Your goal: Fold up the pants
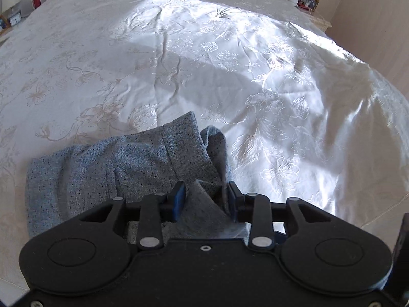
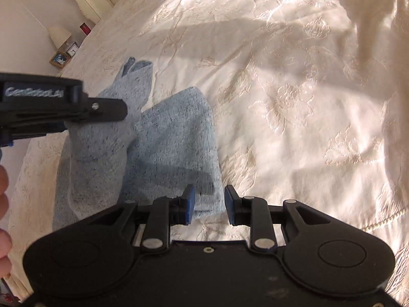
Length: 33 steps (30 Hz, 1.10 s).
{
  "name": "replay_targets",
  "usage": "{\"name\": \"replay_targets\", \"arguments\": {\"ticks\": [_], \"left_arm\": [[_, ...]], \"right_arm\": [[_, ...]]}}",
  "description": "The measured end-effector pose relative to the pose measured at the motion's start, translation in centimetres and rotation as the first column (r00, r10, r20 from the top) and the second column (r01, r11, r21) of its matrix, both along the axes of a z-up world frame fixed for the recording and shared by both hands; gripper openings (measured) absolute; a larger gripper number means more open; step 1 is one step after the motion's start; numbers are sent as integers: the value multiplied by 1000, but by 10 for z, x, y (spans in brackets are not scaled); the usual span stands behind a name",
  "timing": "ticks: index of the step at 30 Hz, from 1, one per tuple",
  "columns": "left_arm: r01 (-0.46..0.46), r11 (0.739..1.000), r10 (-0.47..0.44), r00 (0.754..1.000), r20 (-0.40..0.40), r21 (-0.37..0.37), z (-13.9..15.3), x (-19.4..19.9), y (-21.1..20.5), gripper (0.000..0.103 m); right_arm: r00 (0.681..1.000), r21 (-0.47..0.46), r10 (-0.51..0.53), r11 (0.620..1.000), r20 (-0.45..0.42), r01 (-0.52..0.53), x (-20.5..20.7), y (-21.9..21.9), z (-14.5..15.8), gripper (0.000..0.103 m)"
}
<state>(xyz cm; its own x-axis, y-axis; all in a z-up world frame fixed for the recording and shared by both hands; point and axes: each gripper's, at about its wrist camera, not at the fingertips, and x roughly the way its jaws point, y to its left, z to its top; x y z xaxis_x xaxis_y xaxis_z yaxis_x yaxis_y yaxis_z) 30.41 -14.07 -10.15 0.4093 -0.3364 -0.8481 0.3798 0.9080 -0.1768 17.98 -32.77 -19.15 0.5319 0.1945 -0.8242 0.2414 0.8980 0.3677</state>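
Both claws parted, gripping nothing: left claw (image 1: 206, 199) straddles pants (image 1: 122, 163) fold, right claw (image 2: 210, 202) at hem; square edges toward 12 o'clock on bed (image 1: 179, 64)

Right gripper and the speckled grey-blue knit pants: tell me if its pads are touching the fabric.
Apart. The right wrist view shows the right gripper open, its blue pads clear of the speckled grey-blue knit pants edge lying between them.
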Motion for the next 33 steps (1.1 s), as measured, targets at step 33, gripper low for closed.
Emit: {"name": "replay_targets", "arguments": {"ticks": [33], "left_arm": [[-45, 866, -5, 995, 98, 498, -68, -121, 149, 46]], "right_arm": [[989, 30, 146, 989, 40, -147, 76, 30, 22, 16]]}}
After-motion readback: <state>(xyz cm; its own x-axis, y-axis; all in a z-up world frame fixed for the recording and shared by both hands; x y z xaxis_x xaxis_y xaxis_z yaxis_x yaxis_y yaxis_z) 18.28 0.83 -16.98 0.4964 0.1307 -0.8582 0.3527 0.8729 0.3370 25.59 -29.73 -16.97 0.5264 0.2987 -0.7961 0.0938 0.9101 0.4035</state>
